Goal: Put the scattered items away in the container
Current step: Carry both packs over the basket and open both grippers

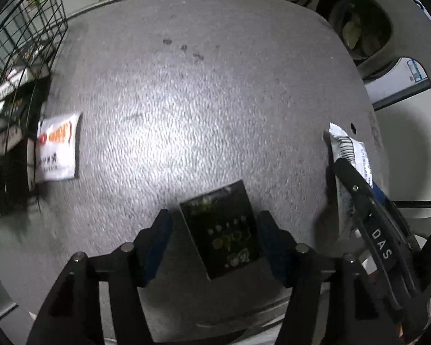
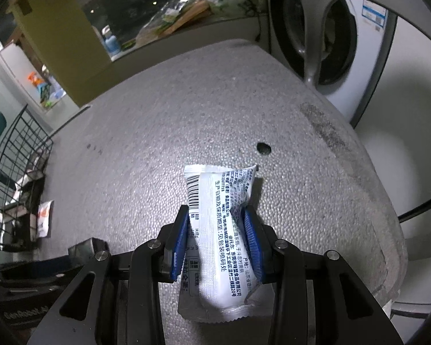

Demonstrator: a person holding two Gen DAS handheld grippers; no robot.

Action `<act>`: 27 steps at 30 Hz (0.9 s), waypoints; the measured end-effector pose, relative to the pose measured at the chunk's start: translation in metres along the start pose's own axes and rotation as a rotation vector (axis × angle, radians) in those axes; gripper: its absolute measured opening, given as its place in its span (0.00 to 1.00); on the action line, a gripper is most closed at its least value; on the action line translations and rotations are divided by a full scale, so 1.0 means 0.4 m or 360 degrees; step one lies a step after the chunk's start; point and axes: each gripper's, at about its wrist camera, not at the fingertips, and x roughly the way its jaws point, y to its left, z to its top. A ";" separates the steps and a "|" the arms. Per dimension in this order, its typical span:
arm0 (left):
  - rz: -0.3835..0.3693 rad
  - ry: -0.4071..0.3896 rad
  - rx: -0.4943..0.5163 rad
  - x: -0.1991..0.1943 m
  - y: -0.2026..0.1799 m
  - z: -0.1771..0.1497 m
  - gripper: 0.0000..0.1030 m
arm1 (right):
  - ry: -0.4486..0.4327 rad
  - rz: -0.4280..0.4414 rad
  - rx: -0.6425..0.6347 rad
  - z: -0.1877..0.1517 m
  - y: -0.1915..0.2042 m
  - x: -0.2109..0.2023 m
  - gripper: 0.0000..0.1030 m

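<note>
A black packet (image 1: 224, 230) lies on the grey table (image 1: 186, 100), between the fingers of my left gripper (image 1: 215, 215). That gripper is open, with a gap showing beside its left pad. My right gripper (image 2: 215, 212) is shut on a white printed packet (image 2: 218, 189), whose barcode end sticks out past the blue pads (image 2: 251, 238). In the left wrist view the same packet (image 1: 347, 146) shows at the right in the right gripper (image 1: 350, 172). A black wire basket (image 1: 17, 57) with several items in it stands at the left edge of the table. A white sachet with orange print (image 1: 59, 149) lies beside it.
The basket (image 2: 17, 155) and sachet (image 2: 44, 215) also appear at the left of the right wrist view. A small dark hole (image 2: 263, 148) marks the table beyond the white packet. A washing machine (image 2: 339, 46) stands past the table's right edge, a yellow cabinet (image 2: 57, 37) behind.
</note>
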 end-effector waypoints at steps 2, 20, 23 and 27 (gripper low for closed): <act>0.0008 -0.0008 -0.0006 0.004 -0.003 -0.011 0.65 | 0.0000 -0.0002 -0.0003 -0.004 -0.001 -0.003 0.37; 0.0063 -0.0636 -0.0198 -0.425 0.177 0.022 0.50 | -0.0283 0.0528 -0.0431 0.108 0.390 -0.271 0.37; 0.0159 -0.0701 -0.0414 -0.492 0.368 0.005 0.50 | -0.0232 0.0766 -0.0693 0.118 0.565 -0.303 0.37; 0.0215 -0.0625 -0.0587 -0.472 0.539 0.002 0.50 | -0.0104 0.0875 -0.0924 0.074 0.763 -0.269 0.37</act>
